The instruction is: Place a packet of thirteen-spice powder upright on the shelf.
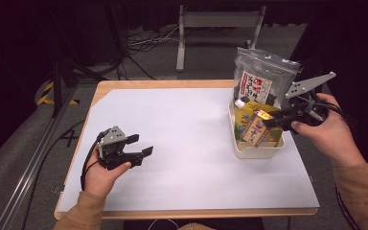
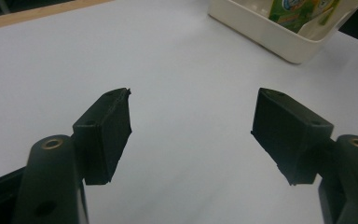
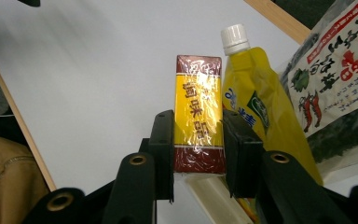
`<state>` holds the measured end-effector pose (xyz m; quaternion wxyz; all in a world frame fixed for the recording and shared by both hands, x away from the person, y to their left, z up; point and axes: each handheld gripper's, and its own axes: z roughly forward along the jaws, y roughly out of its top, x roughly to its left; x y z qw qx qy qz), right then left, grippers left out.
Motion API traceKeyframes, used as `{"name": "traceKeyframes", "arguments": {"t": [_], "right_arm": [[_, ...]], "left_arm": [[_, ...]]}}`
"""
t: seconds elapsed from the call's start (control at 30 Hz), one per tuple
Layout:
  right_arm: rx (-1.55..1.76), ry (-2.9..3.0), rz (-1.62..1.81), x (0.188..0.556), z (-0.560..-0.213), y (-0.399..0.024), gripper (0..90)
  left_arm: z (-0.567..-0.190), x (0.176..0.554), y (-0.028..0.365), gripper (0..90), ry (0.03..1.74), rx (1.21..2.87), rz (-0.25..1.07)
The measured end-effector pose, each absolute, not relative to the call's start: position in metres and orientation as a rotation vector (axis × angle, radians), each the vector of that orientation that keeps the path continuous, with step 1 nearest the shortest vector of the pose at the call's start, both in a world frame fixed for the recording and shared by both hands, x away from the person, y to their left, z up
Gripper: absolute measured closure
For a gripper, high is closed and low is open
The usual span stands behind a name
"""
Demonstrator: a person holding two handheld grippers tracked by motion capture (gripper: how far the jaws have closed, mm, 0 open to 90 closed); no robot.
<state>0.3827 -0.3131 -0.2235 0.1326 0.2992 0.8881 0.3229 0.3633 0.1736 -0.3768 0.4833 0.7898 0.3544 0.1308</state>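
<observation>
Right gripper [image 3: 198, 140]: both black jaws pressed against the long sides of a flat rectangular box wrapped in clear film, dark red at both ends with a yellow middle band and dark characters [image 3: 199, 116]. In the right gripper view the box stands lengthwise between the pads, its far end sticking out well past the jaw tips. High view shows the same box [image 1: 256, 126] held over the cream plastic bin [image 1: 258, 152] at the right side of the table, tilted, its lower end among the bin's contents.

Bin contents: a yellow spouted pouch with a white screw cap [image 3: 251, 93] just beside the box, and a clear plastic bag of dark dried matter with a white label bearing red and black print [image 1: 263, 79], upright at the bin's far end.

Left gripper [image 1: 139, 145]: jaws wide apart, nothing between them; the left gripper view shows bare white table cover [image 2: 168, 60] under the pads. It sits low over the left near part of the table, well apart from the bin, jaws pointing toward it.
</observation>
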Motion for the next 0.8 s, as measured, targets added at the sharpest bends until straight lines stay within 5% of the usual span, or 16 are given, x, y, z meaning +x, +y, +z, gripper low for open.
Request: {"name": "traceKeyframes", "arguments": {"t": [0.8], "right_arm": [[0.6, 2.693, 0.778, 0.405, -0.238, -0.321, 68.0]], "left_arm": [[-0.385, 0.359, 0.185, 28.4, 0.919, 1.93, 0.31]]}}
